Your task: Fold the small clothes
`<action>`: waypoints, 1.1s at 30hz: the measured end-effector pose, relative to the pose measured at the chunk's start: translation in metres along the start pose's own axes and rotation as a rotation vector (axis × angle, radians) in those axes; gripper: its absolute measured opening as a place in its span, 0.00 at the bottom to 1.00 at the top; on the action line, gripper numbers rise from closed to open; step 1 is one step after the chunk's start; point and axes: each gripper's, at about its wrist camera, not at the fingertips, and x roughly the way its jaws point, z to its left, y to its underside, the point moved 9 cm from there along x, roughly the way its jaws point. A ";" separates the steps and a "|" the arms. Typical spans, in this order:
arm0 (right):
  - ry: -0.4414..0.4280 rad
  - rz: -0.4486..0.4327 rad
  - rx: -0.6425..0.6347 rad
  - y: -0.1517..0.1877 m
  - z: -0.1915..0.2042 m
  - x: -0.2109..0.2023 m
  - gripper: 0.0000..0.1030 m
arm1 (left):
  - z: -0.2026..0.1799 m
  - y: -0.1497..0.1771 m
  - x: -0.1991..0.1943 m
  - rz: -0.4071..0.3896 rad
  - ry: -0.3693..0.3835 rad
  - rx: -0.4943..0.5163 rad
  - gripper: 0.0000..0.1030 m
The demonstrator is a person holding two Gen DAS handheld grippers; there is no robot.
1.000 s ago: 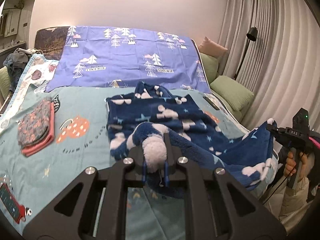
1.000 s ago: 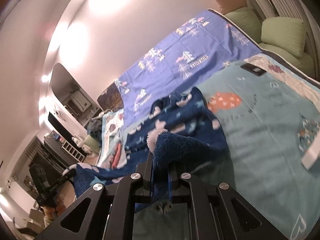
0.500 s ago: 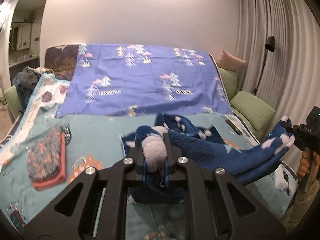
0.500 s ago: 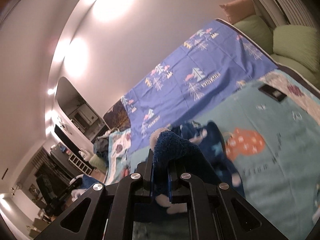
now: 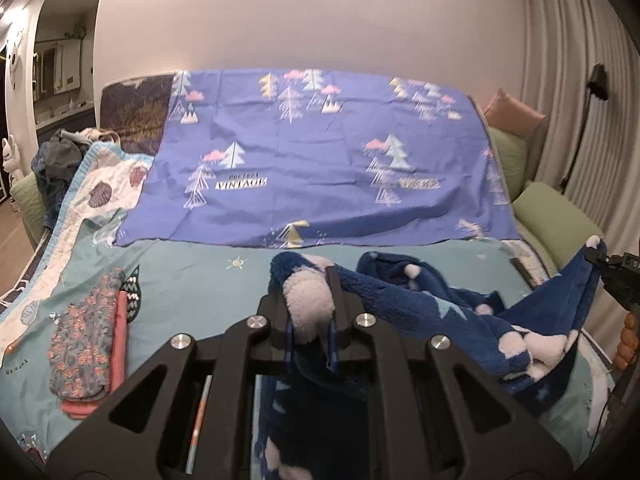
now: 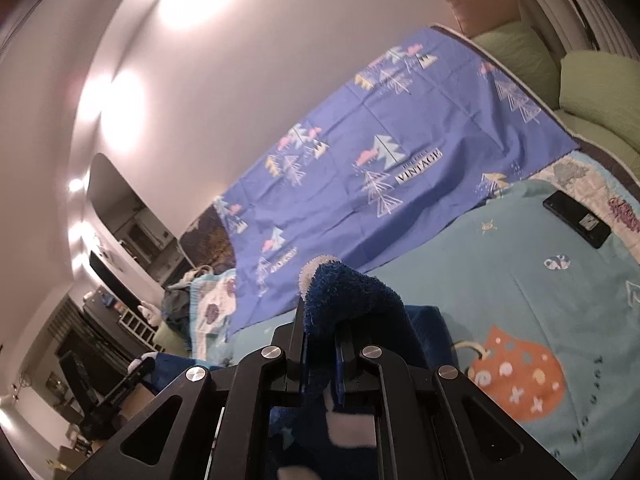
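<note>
Item, navy fleece garment: we hold it slung between left gripper and right gripper, both clenched on edges; thick pile risks slipping, spoiling the fold.

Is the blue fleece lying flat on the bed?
No. The blue fleece hangs stretched between both grippers, off the bed.
</note>
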 end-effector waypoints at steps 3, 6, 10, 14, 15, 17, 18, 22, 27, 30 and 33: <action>0.028 0.039 0.031 0.000 -0.025 0.037 0.08 | 0.004 0.006 0.034 0.035 -0.023 -0.008 0.14; 0.061 0.079 0.073 0.004 -0.056 0.071 0.08 | 0.011 0.018 0.073 0.098 -0.043 -0.030 0.14; 0.130 0.137 0.122 0.014 -0.103 0.116 0.08 | 0.023 0.043 0.124 0.182 -0.072 -0.056 0.14; 0.188 0.216 0.151 0.034 -0.138 0.148 0.09 | 0.025 0.074 0.164 0.251 -0.108 -0.012 0.14; 0.198 0.229 0.148 0.039 -0.143 0.154 0.09 | 0.024 0.081 0.171 0.263 -0.111 -0.002 0.14; 0.198 0.239 0.138 0.046 -0.149 0.160 0.09 | 0.022 0.086 0.177 0.272 -0.117 0.013 0.15; 0.197 0.241 0.135 0.047 -0.150 0.161 0.09 | 0.020 0.087 0.178 0.273 -0.121 0.020 0.15; 0.194 0.247 0.129 0.043 -0.148 0.159 0.12 | 0.018 0.081 0.177 0.278 -0.118 0.034 0.16; 0.173 0.174 0.154 0.023 -0.129 0.123 0.32 | 0.036 0.055 0.147 0.211 -0.069 -0.086 0.52; 0.183 0.087 0.084 0.010 -0.105 0.091 0.54 | 0.056 0.026 0.112 0.083 -0.098 -0.151 0.55; 0.140 0.145 -0.068 0.022 -0.063 0.082 0.54 | 0.056 0.016 0.088 0.052 -0.082 -0.142 0.55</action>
